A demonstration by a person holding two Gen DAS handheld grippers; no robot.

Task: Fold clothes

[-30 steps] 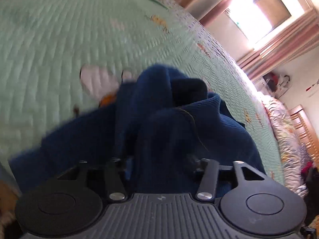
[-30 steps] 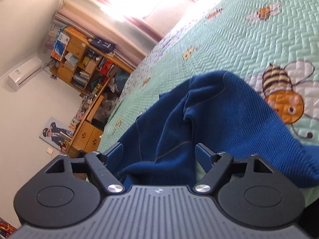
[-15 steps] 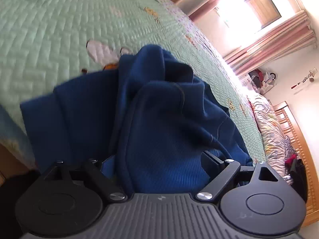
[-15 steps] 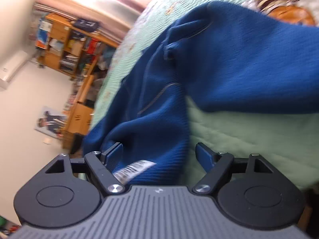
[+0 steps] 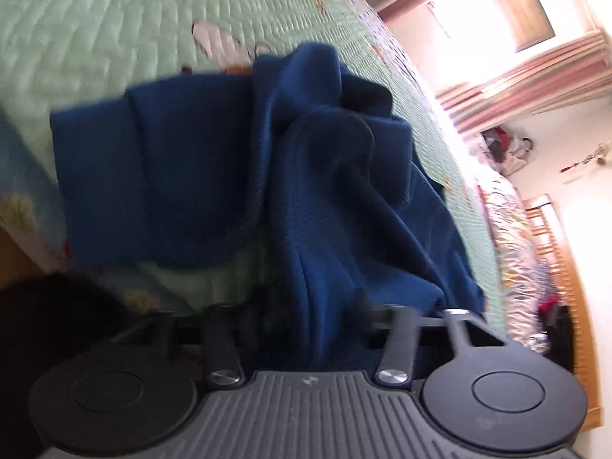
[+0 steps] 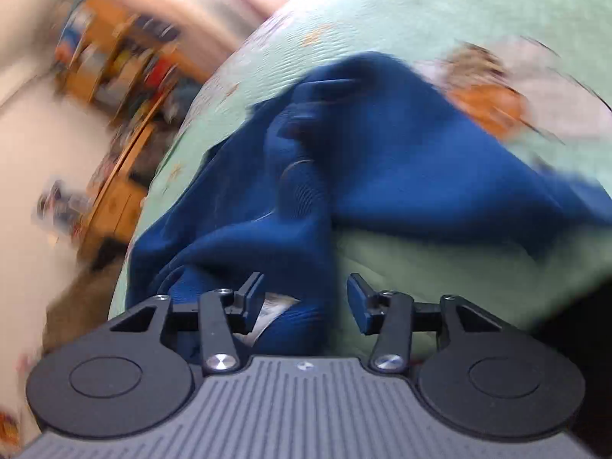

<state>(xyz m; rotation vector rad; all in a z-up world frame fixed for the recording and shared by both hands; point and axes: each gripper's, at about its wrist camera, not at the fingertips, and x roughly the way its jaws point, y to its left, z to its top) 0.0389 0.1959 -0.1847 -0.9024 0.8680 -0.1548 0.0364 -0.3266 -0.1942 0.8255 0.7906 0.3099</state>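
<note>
A dark blue knit sweater lies crumpled on a mint green quilted bedspread, near the bed's front edge. My left gripper has a fold of the sweater bunched between its jaws; the fabric hides the fingertips. In the right wrist view the sweater spreads ahead, and its edge with a white label sits between the fingers of my right gripper, which stand apart around the cloth.
The bedspread carries a bee print. A wooden bookshelf stands along the far wall. A bright window with curtains and a wooden bed frame lie to the right.
Both grippers have pulled back toward the bed's front edge, dragging the sweater with them. The jaws on both sides stand closer together than half a second ago. The right view is blurred by motion.
</note>
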